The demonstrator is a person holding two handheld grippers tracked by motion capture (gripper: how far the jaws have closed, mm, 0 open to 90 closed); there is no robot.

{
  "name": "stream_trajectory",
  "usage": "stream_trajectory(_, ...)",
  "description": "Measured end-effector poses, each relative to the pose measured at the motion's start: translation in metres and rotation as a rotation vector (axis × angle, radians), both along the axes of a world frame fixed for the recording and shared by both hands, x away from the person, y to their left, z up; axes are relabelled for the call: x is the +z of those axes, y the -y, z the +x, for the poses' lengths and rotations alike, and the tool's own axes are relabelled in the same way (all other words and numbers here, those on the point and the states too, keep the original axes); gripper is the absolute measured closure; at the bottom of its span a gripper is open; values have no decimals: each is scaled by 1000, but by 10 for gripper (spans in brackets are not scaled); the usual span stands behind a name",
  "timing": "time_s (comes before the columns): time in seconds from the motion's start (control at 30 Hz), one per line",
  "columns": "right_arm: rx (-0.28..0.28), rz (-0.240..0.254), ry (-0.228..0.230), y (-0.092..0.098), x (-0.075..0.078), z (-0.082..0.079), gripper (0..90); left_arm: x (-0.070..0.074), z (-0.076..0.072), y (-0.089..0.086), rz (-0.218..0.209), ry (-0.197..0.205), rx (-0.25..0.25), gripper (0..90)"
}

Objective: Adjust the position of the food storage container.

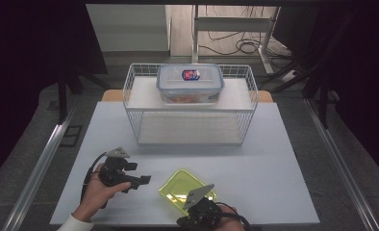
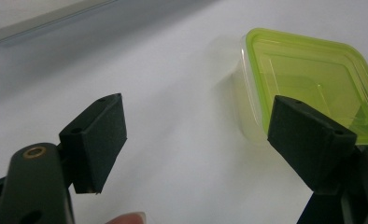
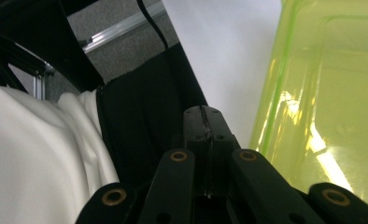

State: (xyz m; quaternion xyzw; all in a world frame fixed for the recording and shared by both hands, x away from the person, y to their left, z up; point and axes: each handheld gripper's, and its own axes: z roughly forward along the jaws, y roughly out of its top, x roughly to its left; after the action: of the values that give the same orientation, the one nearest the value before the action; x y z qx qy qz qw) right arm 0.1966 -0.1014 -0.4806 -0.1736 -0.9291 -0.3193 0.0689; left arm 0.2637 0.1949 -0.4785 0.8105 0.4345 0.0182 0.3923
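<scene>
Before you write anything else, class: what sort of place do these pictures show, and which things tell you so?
Probably a lab or workshop recording bench, not a home kitchen. A bare white table stands between metal rails, loose cables trail over the floor behind, and a hand-held gripper works near food containers.

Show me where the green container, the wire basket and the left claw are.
green container (image 1: 183,187), high view, middle of its lid.
wire basket (image 1: 130,103), high view, left rim.
left claw (image 2: 196,140), left gripper view, between its open tips.

we see the lime-lidded clear container (image 1: 183,188) lying flat, lid on, turned cornerwise, at the lower centre of the high view.
</scene>
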Motion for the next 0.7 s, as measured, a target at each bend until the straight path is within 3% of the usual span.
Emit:
stream_trajectory(0.17,-18,-47,38,4,-3,3,894,-1,-1,1,1,-3,-2,191)
stream_trajectory(0.7,-125,-39,59,31,-4,28,895,-2,0,1,3,-4,0,190)
